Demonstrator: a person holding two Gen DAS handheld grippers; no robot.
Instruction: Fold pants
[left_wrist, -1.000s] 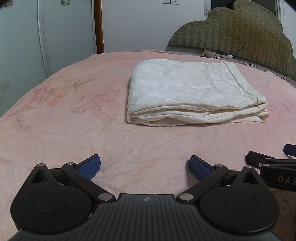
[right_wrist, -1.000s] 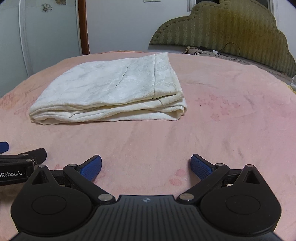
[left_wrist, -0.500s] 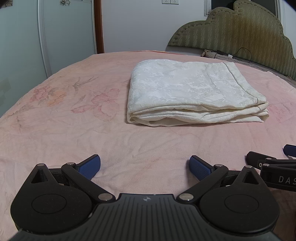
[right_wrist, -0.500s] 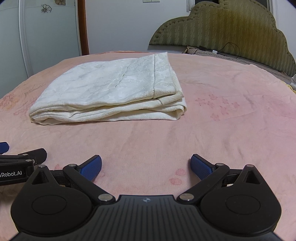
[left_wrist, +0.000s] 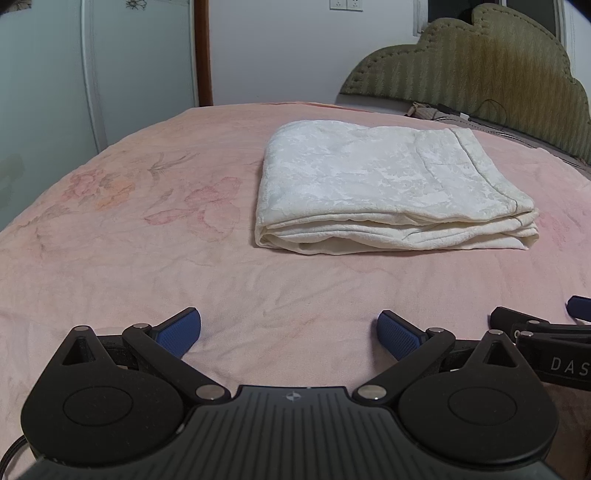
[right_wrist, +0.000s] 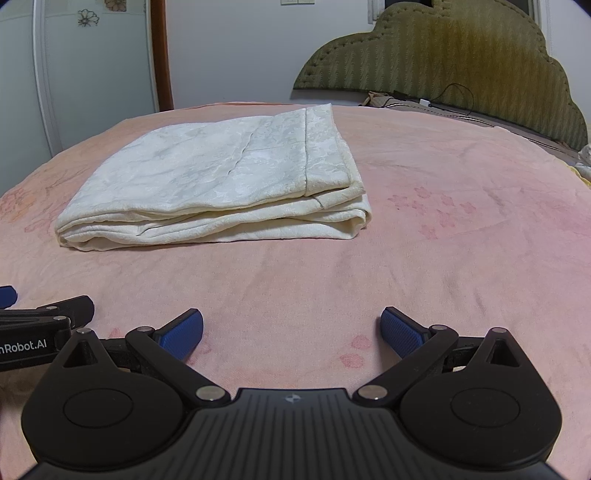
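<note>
The cream-white pants (left_wrist: 388, 188) lie folded into a flat stack of several layers on the pink bedspread; they also show in the right wrist view (right_wrist: 221, 177). My left gripper (left_wrist: 290, 332) is open and empty, low over the bedspread, well short of the stack's near edge. My right gripper (right_wrist: 291, 334) is open and empty, also short of the stack. Each gripper shows at the edge of the other's view: the right one (left_wrist: 546, 332) and the left one (right_wrist: 40, 317).
The pink flowered bedspread (left_wrist: 129, 240) stretches around the stack. A green padded headboard (right_wrist: 461, 55) stands at the back right with a cable and small items (right_wrist: 424, 101) at its foot. A pale wardrobe (left_wrist: 74, 74) is at the left.
</note>
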